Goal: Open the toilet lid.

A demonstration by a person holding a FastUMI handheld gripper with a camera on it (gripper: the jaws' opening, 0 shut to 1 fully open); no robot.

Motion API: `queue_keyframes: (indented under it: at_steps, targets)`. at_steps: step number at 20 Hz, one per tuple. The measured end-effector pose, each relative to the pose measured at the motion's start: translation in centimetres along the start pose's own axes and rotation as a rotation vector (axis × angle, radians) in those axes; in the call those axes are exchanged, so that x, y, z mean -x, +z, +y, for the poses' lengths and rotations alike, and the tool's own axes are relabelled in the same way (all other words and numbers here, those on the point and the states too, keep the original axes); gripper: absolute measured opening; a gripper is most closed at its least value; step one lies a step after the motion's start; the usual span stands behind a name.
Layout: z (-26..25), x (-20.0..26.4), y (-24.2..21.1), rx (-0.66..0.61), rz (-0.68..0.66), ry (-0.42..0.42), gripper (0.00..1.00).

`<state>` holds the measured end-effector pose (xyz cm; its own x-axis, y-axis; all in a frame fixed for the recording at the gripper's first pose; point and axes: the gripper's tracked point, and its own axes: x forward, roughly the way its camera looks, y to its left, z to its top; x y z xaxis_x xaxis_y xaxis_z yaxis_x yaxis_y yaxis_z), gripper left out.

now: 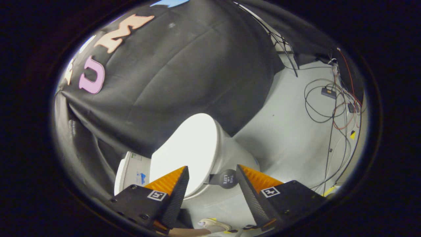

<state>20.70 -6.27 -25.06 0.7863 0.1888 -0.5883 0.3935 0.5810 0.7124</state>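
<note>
while the claw (pixel 212 184) hangs over the floor with its two fingers (pixel 174 191) spread wide apart, nothing is held between them. the white toilet (pixel 227 148) sits just ahead of the fingers, and its lid (pixel 185 151) is down flat on the seat. the near edge of the lid reaches in by the left finger, but the finger does not press on it. a small round dark tag (pixel 227 179) sticks out from the side of the lid, in the gap between the two fingers. the white tank (pixel 130 171) of the toilet is to the left, next to the black cloth wall (pixel 184 65). this cloth hangs behind the toilet and has many folds. the floor (pixel 283 131) is pale grey and smooth. far to the right, thin black and red wires (pixel 325 105) lie in loops on the floor, with a small dark box (pixel 329 92) among them. near the fingers, low down, a light shoe (pixel 213 225) stands on the floor.
</note>
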Motion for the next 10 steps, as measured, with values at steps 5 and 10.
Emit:
queue_keyframes:
  at_steps: [5, 10]
  targets:
    - [-1.8, -2.4, -0.7, -0.077, 0.045, -0.037, 0.86]
    - [-2.0, -3.8, -2.1, -0.179, 0.098, 0.011, 0.62]
